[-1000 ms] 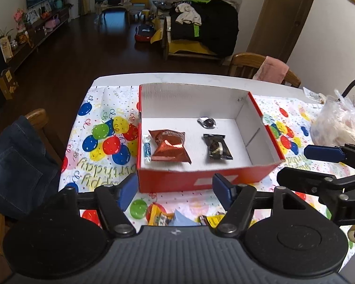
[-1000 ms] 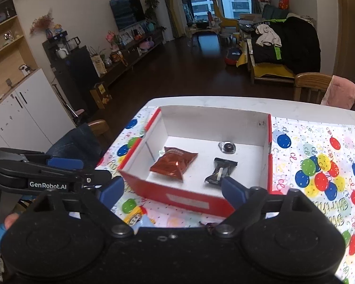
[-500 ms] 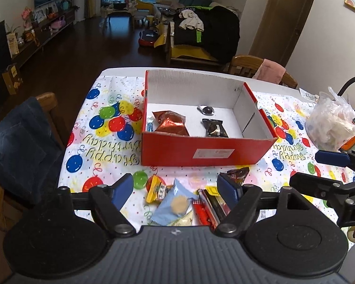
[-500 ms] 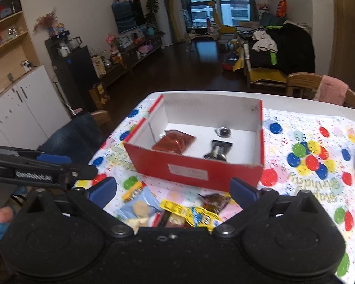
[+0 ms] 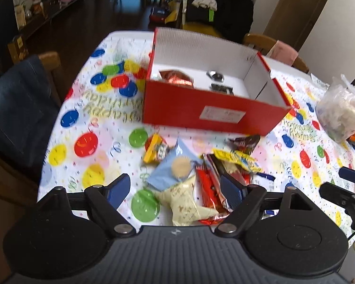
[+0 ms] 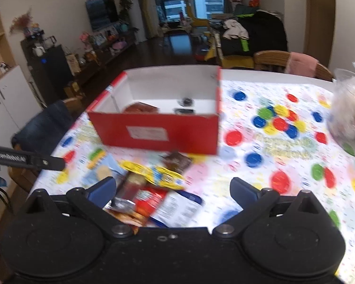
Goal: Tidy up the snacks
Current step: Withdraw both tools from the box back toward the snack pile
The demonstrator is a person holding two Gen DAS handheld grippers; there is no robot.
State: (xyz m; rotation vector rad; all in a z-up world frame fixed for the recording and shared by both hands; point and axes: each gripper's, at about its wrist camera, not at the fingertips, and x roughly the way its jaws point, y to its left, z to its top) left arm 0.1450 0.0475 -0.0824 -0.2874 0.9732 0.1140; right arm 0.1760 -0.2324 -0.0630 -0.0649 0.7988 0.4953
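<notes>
On the balloon-print tablecloth (image 5: 87, 127), just in front of the red box (image 5: 213, 111), lies a loose pile of snack packets (image 5: 201, 172), L to R: yellow pkt (image 5: 153, 151), pale-blue cookie pkt (image 5: 175, 165), cream pkt (image 5: 187, 201), red bars (image 5: 210, 189) running lengthwise toward the camera, yellow strip (image 5: 236, 158) lying crosswise. Box interior (white) holds a copper-red bag (image 5: 176, 80), a round silver piece (image 5: 215, 75) and a dark pkt (image 5: 221, 87). Left gripper (image 5: 175, 191) jaws are opening above the pile, gripping nothing; right gripper (image 6: 172, 189) gapes wide, empty.

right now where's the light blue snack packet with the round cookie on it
In the left wrist view, the light blue snack packet lies on the balloon tablecloth before the red cardboard box, beside a yellow packet.
</notes>
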